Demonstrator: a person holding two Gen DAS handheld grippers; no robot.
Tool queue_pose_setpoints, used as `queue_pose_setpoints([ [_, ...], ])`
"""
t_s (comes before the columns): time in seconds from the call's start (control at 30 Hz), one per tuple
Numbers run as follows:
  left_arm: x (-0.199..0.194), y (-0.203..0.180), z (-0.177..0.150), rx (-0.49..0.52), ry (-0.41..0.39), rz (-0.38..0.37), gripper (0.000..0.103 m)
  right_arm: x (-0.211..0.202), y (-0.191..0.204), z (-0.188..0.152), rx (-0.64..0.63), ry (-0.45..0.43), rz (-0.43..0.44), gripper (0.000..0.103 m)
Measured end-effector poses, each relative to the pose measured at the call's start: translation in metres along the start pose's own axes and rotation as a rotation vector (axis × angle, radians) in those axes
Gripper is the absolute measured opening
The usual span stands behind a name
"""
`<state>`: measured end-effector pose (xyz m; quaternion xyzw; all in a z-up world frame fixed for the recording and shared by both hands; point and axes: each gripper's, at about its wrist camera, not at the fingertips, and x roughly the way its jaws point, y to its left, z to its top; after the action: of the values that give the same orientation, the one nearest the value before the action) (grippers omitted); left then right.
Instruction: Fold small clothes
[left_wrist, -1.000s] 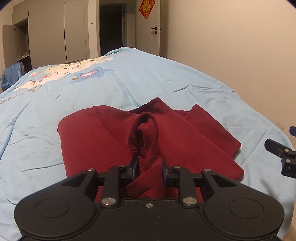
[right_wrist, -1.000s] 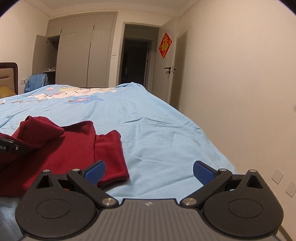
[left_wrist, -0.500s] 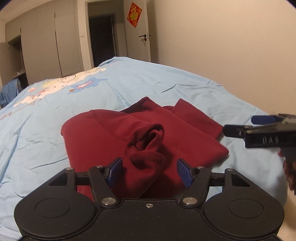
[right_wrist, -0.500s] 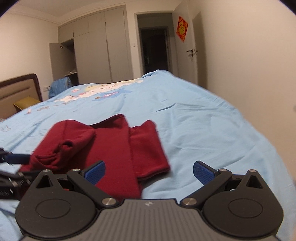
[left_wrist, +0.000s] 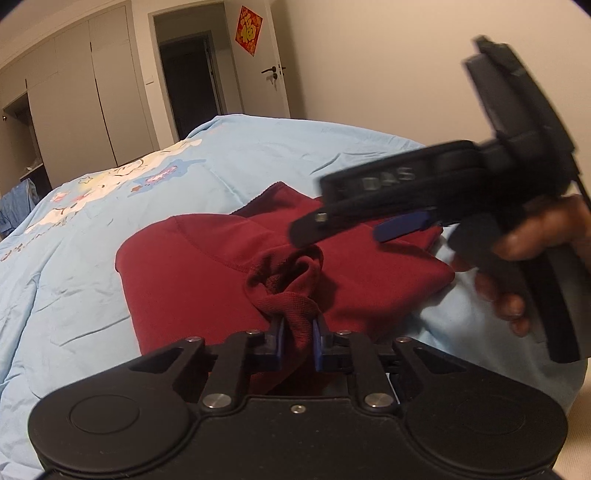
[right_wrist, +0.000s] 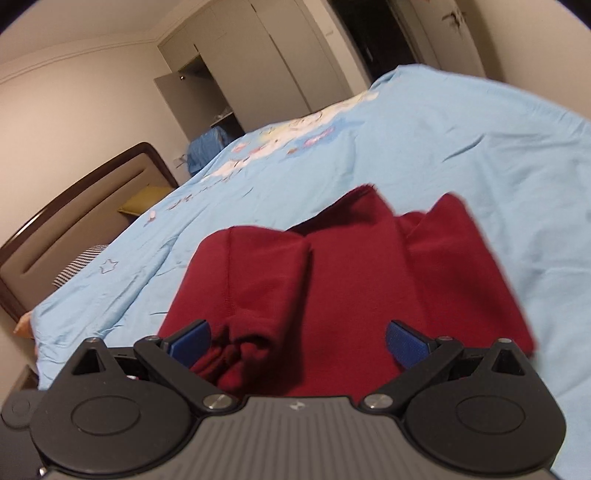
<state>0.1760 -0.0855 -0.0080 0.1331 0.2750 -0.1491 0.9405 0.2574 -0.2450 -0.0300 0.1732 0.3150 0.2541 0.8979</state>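
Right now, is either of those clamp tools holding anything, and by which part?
The left hand-held gripper pinches a bunched ribbed edge of the red garment near its front. The right hand-held gripper is open above it, holding nothing.

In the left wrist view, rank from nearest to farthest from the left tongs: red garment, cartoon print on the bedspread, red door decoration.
1. Red garment: pinched in the left tongs.
2. Cartoon print: on the bedspread, far left.
3. Red door decoration: on the door, beyond the bed.
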Motion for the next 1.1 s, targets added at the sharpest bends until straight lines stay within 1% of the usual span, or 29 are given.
queue_pose_setpoints([
  [0.07,0.001,0.001,-0.001,-0.002,-0.002,0.003,0.013,0.011,0.001,0.002,0.019,0.003,0.035,0.101],
  [0.13,0.001,0.002,0.0,-0.006,-0.003,0.002,0.012,0.021,0.001,0.007,0.04,0.011,0.05,0.092],
  [0.17,0.001,0.002,0.0,-0.008,-0.004,0.002,0.012,0.026,0.001,0.009,0.048,0.015,0.053,0.089],
  [0.23,0.001,0.002,0.0,-0.01,-0.006,0.003,0.011,0.035,0.001,0.014,0.052,0.023,0.049,0.079],
  [0.27,0.002,0.002,0.001,-0.01,-0.006,0.003,0.011,0.039,0.001,0.017,0.048,0.024,0.044,0.075],
  [0.33,0.002,0.003,0.001,-0.013,-0.007,0.002,0.01,0.045,0.002,0.021,0.036,0.033,0.039,0.055],
  [0.37,0.002,0.004,0.001,-0.015,-0.008,0.001,0.009,0.048,0.003,0.021,0.033,0.039,0.03,0.051],
  [0.43,0.002,0.003,0.001,-0.017,-0.008,-0.002,0.008,0.053,0.003,0.022,0.028,0.05,0.017,0.034],
  [0.53,0.003,0.003,0.002,-0.017,-0.009,-0.003,0.008,0.054,0.004,0.02,0.022,0.045,0.016,0.022],
  [0.63,0.002,0.001,0.002,-0.013,-0.014,-0.006,0.007,0.05,0.005,0.02,0.002,0.022,0.013,0.012],
  [0.73,0.004,-0.001,0.007,-0.005,-0.024,-0.015,0.007,0.042,0.006,0.022,-0.02,-0.013,0.006,0.009],
  [0.87,0.007,-0.008,0.017,0.007,-0.047,-0.038,0.007,0.026,0.004,0.028,-0.043,-0.064,-0.018,0.008],
  [1.1,0.016,-0.024,0.031,0.045,-0.081,-0.094,0.007,-0.003,-0.014,0.036,-0.042,-0.124,-0.071,0.008],
])
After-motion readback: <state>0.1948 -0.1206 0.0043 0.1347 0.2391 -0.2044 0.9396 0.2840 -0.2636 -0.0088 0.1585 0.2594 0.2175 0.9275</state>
